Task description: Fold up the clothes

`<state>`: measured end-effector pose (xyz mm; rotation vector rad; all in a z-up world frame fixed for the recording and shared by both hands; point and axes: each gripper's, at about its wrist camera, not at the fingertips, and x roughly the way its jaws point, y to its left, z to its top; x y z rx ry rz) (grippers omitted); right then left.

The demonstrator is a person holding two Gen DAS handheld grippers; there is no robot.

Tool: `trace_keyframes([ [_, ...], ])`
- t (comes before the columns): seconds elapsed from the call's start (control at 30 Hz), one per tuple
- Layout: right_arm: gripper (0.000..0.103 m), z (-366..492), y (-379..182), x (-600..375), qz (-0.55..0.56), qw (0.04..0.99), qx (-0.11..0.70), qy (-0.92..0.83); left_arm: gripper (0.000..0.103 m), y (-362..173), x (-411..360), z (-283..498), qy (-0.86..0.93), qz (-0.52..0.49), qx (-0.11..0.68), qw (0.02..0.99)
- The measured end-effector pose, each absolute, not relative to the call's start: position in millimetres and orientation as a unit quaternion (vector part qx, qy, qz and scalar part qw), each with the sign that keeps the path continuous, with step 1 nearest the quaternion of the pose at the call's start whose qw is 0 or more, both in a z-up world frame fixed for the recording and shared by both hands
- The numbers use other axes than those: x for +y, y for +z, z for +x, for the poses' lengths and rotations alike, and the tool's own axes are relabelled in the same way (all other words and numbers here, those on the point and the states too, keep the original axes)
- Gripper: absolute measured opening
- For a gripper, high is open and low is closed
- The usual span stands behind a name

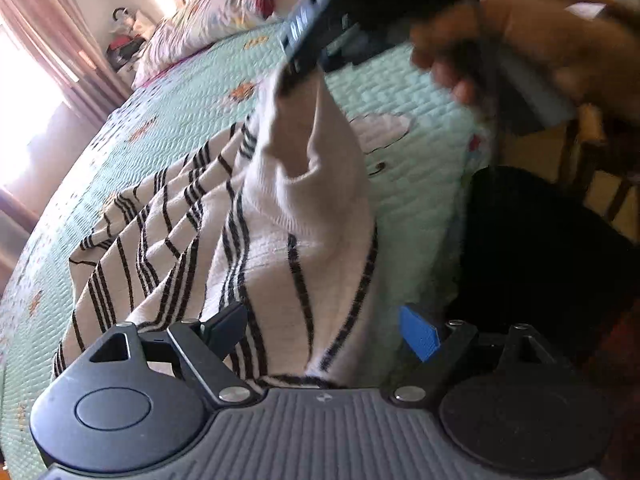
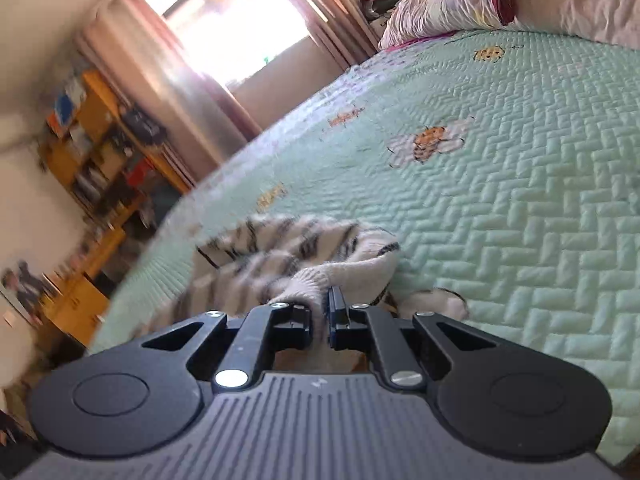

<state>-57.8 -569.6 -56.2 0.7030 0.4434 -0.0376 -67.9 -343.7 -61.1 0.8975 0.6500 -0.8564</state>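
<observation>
Striped sweater point(image 1: 224, 240), cream with black lines, is lying rumpled on the green quilted bed point(image 2: 520, 200), near its edge. One part of it is being lifted off the quilt by the right gripper point(image 2: 320, 316), whose jaws are pinching a fold of knit tightly between them. The left gripper point(image 1: 324, 332) is hanging over the sweater's lower part with its jaws standing wide apart, cloth between them but unpressed. Pillows point(image 2: 452, 4) are lying at the bed's far end.
</observation>
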Motion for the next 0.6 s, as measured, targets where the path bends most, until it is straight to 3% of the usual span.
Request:
trace_keyframes([
  [0.2,0.009,-49.4,-41.3,-565.5,0.370,0.910,0.187,0.003,0.081,-79.5,-350.1,-34.4,-0.372,0.370,0.354,0.774],
  [0.3,0.009,-43.1,-39.1,-566.7,0.392,0.902,0.178,0.011,0.064,-79.6,-344.7,-12.2,-0.365,0.310,0.393,0.785],
  [0.37,0.009,-38.3,-40.0,-569.7,0.414,0.894,0.169,0.021,0.033,-77.2,-337.5,0.7,-0.346,0.286,0.403,0.798],
  [0.47,0.009,-30.9,-40.3,-571.7,0.441,0.884,0.153,0.035,0.022,-71.9,-327.9,13.4,-0.333,0.255,0.416,0.807],
  [0.6,0.009,-22.1,-42.0,-570.5,0.468,0.871,0.138,0.057,0.020,-64.3,-320.5,13.6,-0.337,0.244,0.409,0.812],
])
